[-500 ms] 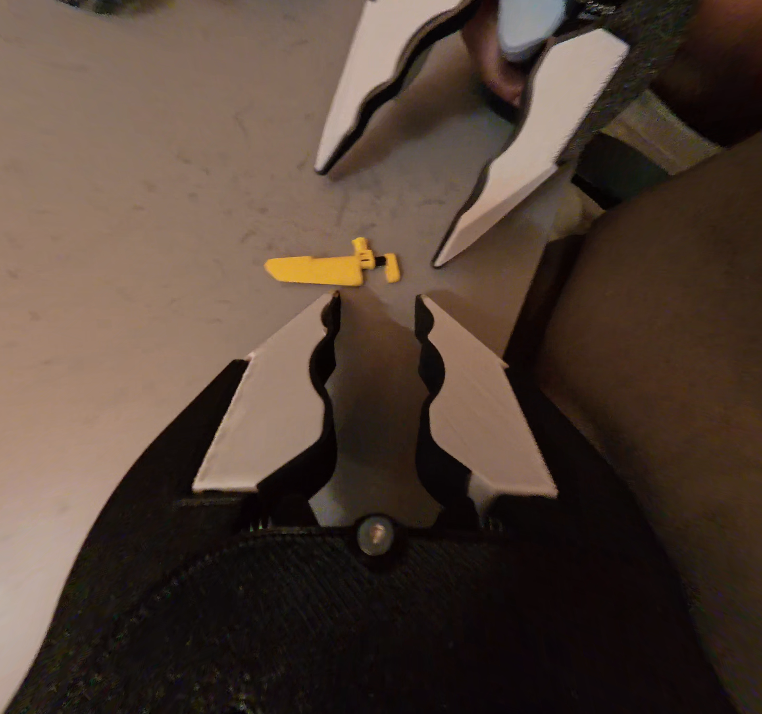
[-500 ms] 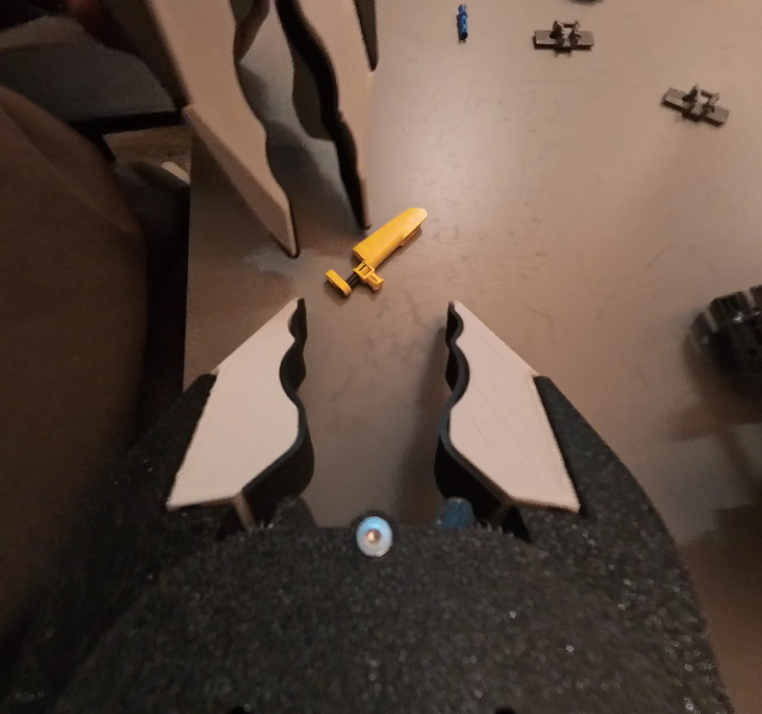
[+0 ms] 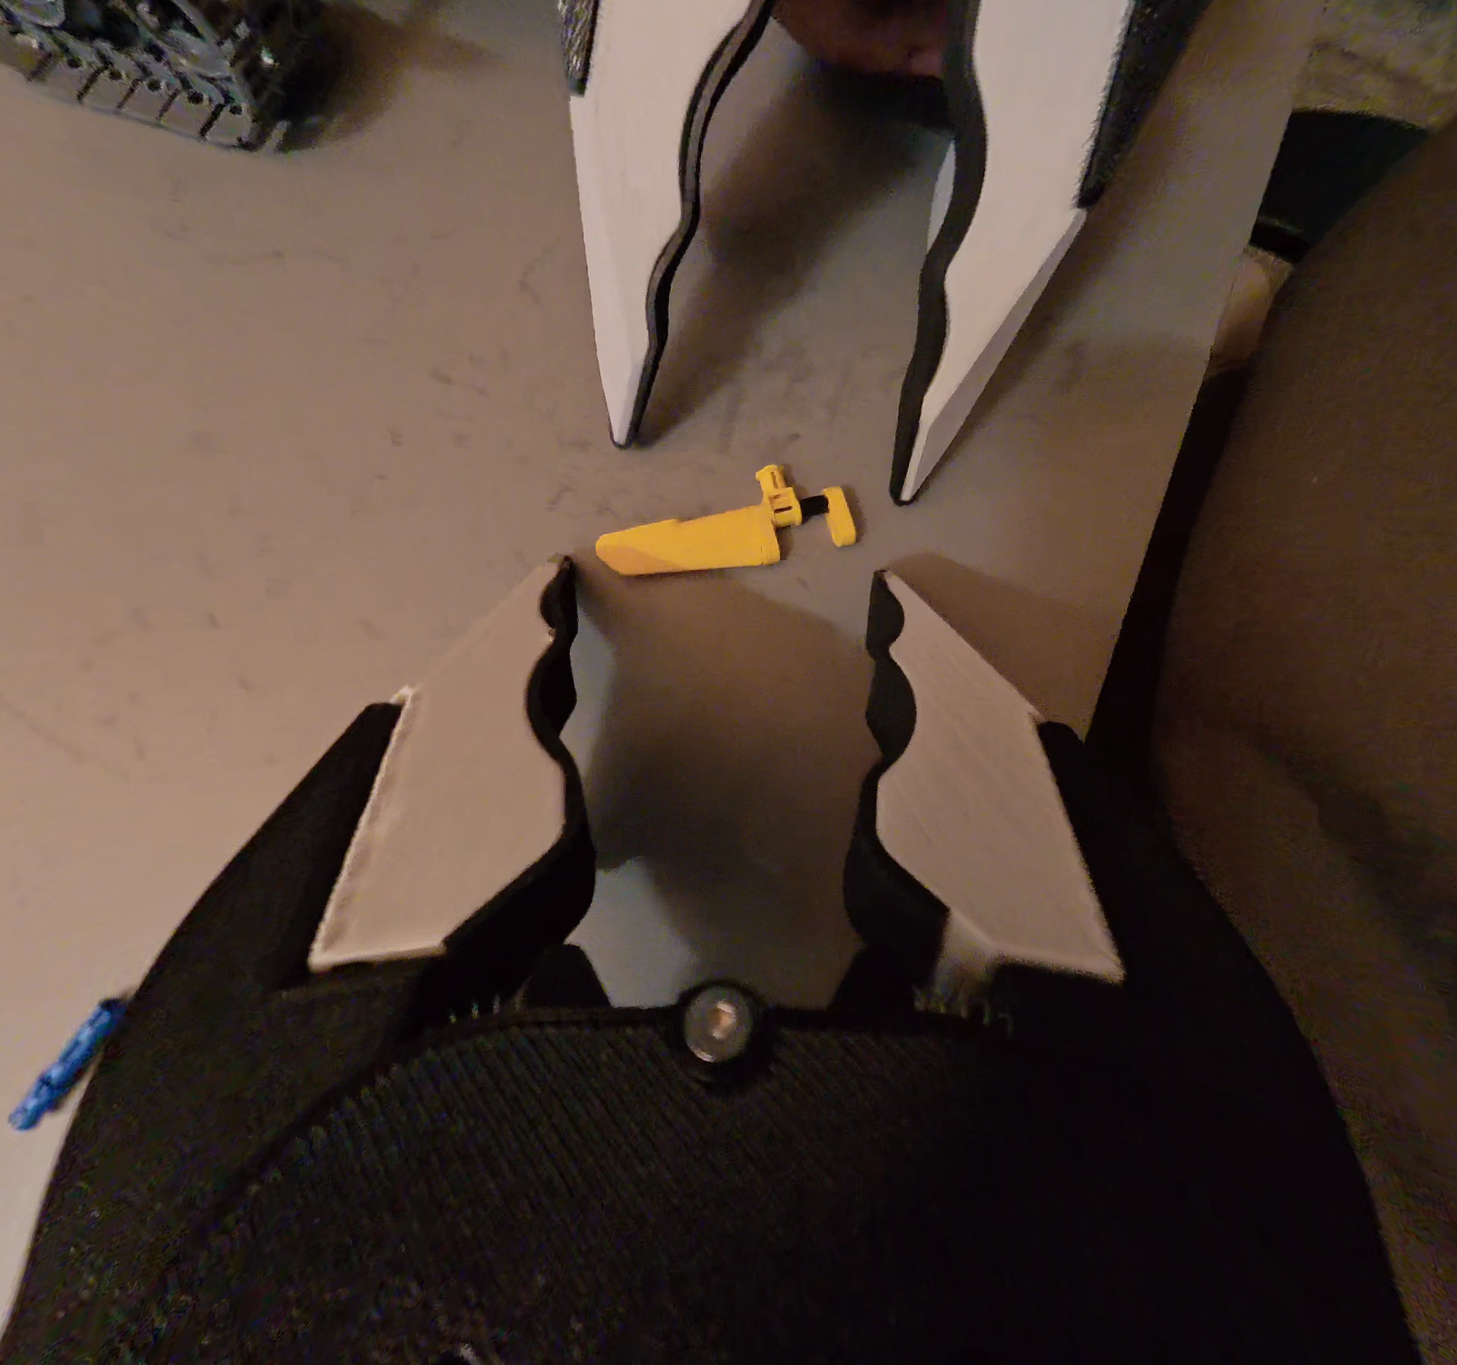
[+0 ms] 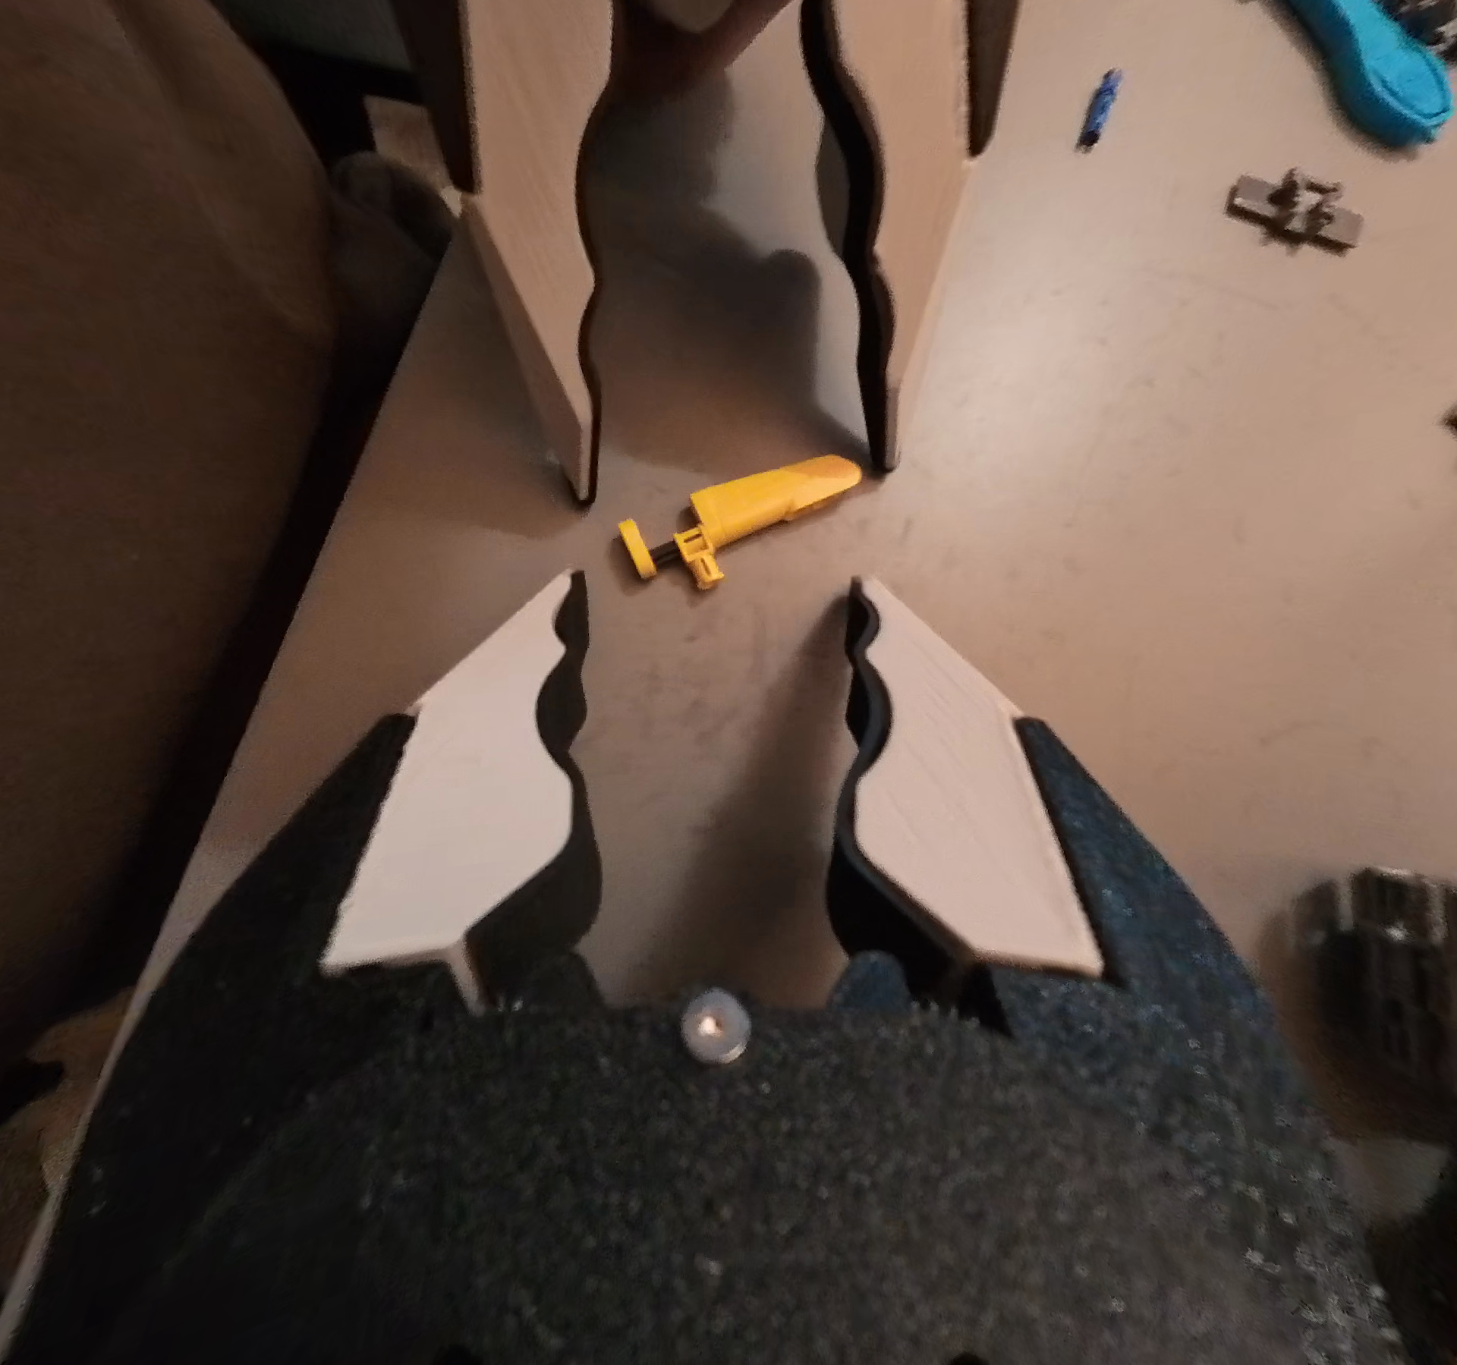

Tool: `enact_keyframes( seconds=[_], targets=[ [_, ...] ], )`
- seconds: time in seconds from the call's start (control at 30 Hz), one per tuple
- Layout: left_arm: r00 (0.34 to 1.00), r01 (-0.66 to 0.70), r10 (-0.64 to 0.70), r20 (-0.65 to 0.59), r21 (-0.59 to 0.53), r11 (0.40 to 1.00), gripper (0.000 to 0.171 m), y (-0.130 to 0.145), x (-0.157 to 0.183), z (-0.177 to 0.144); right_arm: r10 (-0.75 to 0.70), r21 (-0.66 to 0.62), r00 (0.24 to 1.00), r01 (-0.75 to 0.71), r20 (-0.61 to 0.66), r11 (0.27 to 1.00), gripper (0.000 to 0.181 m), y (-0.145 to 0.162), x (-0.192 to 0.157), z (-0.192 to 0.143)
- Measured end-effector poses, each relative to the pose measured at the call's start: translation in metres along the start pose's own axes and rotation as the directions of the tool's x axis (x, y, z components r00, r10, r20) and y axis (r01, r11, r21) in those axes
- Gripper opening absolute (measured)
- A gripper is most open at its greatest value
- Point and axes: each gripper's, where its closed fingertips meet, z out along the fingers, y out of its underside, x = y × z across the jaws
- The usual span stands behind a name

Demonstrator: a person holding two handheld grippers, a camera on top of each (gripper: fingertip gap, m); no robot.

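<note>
- left tool (image 3: 721,566) spread wide, holding nothing, tips just short of a small yellow part (image 3: 713,531) lying flat on the grey table (image 3: 236,460).
- right tool (image 4: 717,586) also spread wide and empty, facing the left one from the opposite side, tips close to the same yellow part (image 4: 737,519) but not touching.
- yellow part: tapered blade-like body, with a short black pin and a small yellow cap at one end; lying between the two pairs of tips, near the table's edge.
- seen from the left wrist: right tool (image 3: 761,472) pointing down at the table beyond the part; dark toothed assembly (image 3: 150,18) at far left; blue pin (image 3: 67,1063) beside the left tool's body.
- seen from the right wrist: left tool (image 4: 729,484) with one tip almost against the blade's narrow end; blue pin (image 4: 1098,109), bright blue piece (image 4: 1356,58) and grey connector (image 4: 1293,212) well apart at upper right.
</note>
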Motion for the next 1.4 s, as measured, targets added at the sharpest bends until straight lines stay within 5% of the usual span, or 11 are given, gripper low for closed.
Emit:
enact_keyframes(
  seconds=[0.4, 0.73, 1.4],
  targets=[
    [0.998, -0.051, 0.051, -0.045, 0.004, 0.999, 0.064, -0.009, 0.007, 0.009, -0.004, 0.030, 1.000, 0.003, 0.026, 1.000, 0.047, -0.003, -0.014, 0.003],
    [0.991, -0.103, 0.103, -0.087, 0.003, 0.995, 0.065, -0.008, 0.010, 0.009, -0.069, 0.036, 0.998, 0.069, -0.010, 0.997, 0.056, -0.002, 0.000, 0.000],
    [0.987, -0.121, 0.122, -0.106, 0.009, 0.993, 0.063, -0.009, 0.010, 0.009, -0.053, 0.036, 0.995, 0.050, 0.081, 0.998, 0.045, -0.002, -0.006, 0.003]
  ],
)
